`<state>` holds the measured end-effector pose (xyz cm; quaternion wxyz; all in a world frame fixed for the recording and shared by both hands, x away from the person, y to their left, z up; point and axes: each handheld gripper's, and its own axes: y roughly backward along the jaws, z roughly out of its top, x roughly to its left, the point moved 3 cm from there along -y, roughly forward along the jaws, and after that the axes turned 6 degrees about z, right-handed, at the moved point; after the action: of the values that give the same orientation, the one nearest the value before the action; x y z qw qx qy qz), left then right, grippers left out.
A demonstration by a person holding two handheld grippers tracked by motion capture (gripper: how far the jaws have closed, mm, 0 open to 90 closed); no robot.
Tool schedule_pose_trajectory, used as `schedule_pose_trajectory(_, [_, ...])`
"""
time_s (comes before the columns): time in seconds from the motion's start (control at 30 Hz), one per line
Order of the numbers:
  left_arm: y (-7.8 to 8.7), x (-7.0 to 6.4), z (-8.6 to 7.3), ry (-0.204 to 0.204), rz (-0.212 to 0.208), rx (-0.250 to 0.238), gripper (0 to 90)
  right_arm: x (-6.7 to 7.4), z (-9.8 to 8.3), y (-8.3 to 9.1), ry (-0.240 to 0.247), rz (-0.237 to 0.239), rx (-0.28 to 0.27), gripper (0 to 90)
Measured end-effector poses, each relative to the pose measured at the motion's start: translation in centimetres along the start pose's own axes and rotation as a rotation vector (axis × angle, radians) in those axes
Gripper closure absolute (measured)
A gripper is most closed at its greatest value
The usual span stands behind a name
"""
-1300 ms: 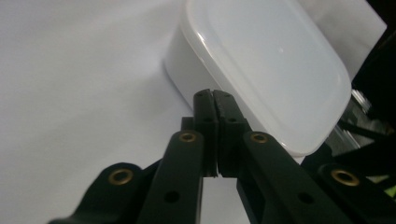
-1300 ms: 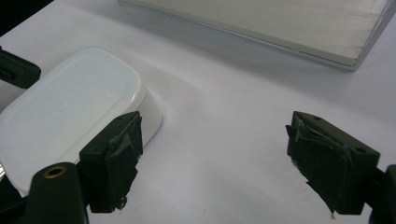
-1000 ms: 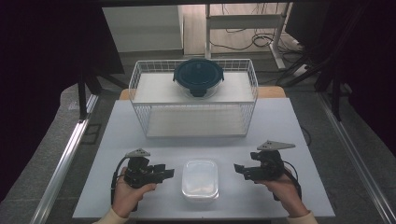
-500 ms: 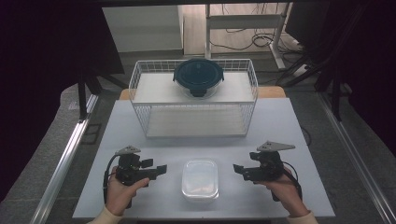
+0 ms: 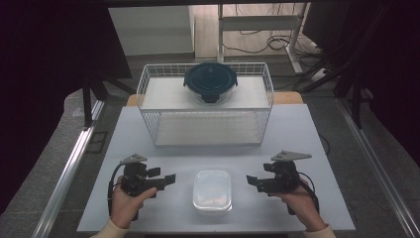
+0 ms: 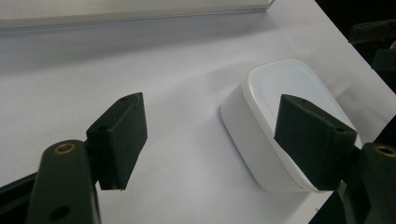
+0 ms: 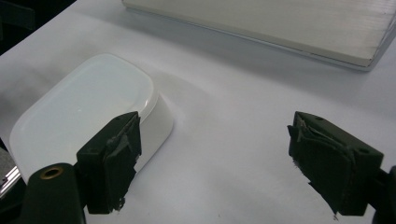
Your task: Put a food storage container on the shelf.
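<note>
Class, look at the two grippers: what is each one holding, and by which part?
Nothing is held. The left gripper and the right gripper stand open either side of the white plastic box, apart from it.

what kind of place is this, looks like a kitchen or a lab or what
Most likely a lab or recording workspace, not a kitchen. A bare white table holds a white wire basket and a white lidded plastic box, with dark curtains around it and loose cables on the floor behind.

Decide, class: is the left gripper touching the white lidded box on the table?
Apart. The high view shows bare table between the left gripper and the white box. Its jaws, which have just been opening, stand wide with nothing between them.
</note>
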<state>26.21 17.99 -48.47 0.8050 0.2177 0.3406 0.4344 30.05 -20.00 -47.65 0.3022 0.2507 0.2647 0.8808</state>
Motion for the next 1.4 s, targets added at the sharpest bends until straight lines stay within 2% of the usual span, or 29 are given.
schedule_pose_trajectory(0.4, [-0.3, -0.2, 1.4, -0.019, -0.031, -0.010, 25.8, 0.5, 0.1, 0.3, -0.015, 0.018, -0.015, 20.2])
schedule_pose_trajectory(0.5, [-0.7, -0.6, 1.8, -0.015, -0.064, -0.003, 26.0, 0.9, 0.0, 0.4, -0.044, 0.041, -0.020, 21.0])
schedule_pose_trajectory(0.6, [-1.1, -1.1, 1.9, -0.009, -0.099, 0.009, 27.5, 1.1, 0.1, 0.5, -0.072, 0.035, -0.039, 22.0])
schedule_pose_trajectory(0.7, [-1.3, -1.4, 1.6, -0.007, -0.124, 0.024, 28.9, 1.4, 0.0, 0.5, -0.125, 0.070, -0.053, 23.9])
schedule_pose_trajectory(0.73, [-1.3, -1.5, 1.4, -0.001, -0.131, 0.028, 29.4, 1.5, -0.1, 0.4, -0.127, 0.078, -0.053, 24.5])
schedule_pose_trajectory(0.83, [-1.5, -1.5, 1.0, 0.012, -0.138, 0.037, 29.5, 1.9, -0.2, 0.1, -0.129, 0.105, -0.039, 26.3])
schedule_pose_trajectory(0.93, [-1.7, -1.6, 0.7, 0.019, -0.143, 0.046, 29.5, 2.3, -0.3, -0.2, -0.108, 0.141, -0.019, 28.9])
schedule_pose_trajectory(1.07, [-2.2, -1.7, 0.4, 0.033, -0.161, 0.057, 29.7, 2.9, -0.4, -0.9, -0.106, 0.159, 0.002, 31.0])
schedule_pose_trajectory(1.3, [-2.9, -1.9, 0.1, 0.050, -0.191, 0.080, 30.9, 3.4, -0.8, -2.4, -0.120, 0.197, 0.031, 35.6])
schedule_pose_trajectory(1.4, [-3.3, -1.9, -0.2, 0.062, -0.216, 0.096, 32.5, 3.4, -0.9, -2.8, -0.150, 0.211, 0.032, 37.0])
